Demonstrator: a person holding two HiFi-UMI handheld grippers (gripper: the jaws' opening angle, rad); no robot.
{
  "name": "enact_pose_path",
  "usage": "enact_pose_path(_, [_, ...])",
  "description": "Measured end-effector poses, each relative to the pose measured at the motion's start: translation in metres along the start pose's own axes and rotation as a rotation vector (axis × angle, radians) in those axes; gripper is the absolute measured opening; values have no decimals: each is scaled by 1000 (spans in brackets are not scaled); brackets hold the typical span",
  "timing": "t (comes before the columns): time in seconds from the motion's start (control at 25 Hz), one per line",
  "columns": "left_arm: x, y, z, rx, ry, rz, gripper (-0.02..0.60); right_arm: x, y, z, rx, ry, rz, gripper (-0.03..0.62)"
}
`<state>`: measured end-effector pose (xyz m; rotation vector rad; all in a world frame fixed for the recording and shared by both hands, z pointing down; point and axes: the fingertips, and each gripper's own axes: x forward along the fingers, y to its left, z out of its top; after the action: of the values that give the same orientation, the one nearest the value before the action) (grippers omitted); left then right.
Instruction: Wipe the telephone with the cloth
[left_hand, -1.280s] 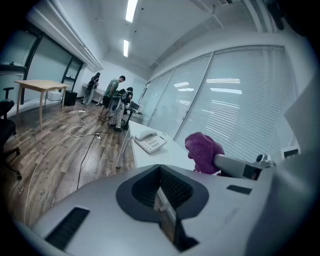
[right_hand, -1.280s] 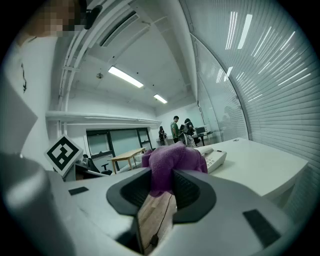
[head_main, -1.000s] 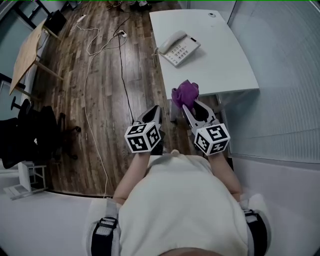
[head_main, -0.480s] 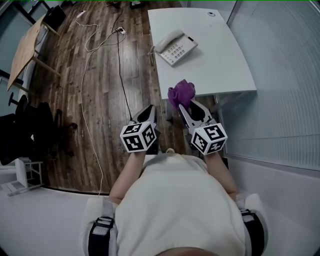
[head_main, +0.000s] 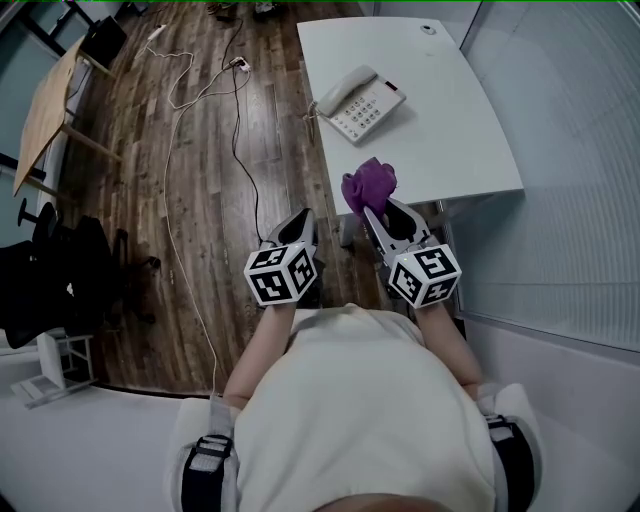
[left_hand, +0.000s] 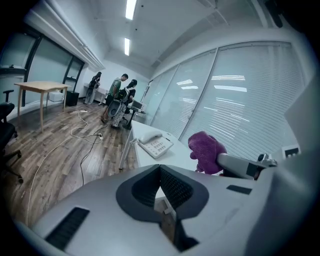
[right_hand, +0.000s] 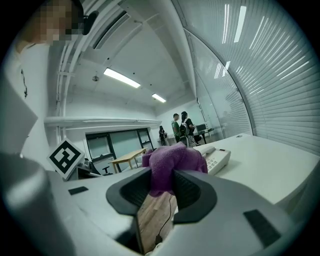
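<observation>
The head view lays out the whole scene: the white desk (head_main: 455, 130) carries the telephone (head_main: 362, 103) near its left edge, handset on the cradle. The purple cloth (head_main: 368, 183) is bunched at the tip of the right gripper (head_main: 378, 212), by the desk's near left corner and well apart from the telephone. From above, neither gripper's jaws can be read. The right gripper view settles that: both pads pinch the cloth, which bulges out above them, with the telephone beyond. The left gripper view shows the left gripper (left_hand: 160, 171) with its jaws pressed together and nothing between them, out over the wooden floor (head_main: 200, 200) beside the desk. Only the gripper views show the people (left_hand: 116, 97) standing at the far end of the room.
</observation>
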<state>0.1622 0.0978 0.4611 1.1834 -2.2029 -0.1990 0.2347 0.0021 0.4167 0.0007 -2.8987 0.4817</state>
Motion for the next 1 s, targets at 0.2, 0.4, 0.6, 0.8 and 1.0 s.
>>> enact_pose_path(0.2, [14, 39, 28, 7, 11, -17, 20, 50, 9, 13, -17, -7, -13, 135])
enact_pose_path(0.4, [32, 83, 63, 27, 32, -46, 20, 103, 19, 23, -7, -21, -57, 135])
enact_pose_path(0.6, [49, 119, 96, 58, 57, -91, 20, 152, 29, 31, 2, -26, -111, 135])
enact_pose_path(0.8, [68, 149, 119, 97, 82, -133, 20, 190, 31, 36, 8, -34, -168, 135])
enact_pose_path(1.0, [88, 176, 134, 113, 130, -177, 20, 221, 32, 39, 19, -45, -223, 135])
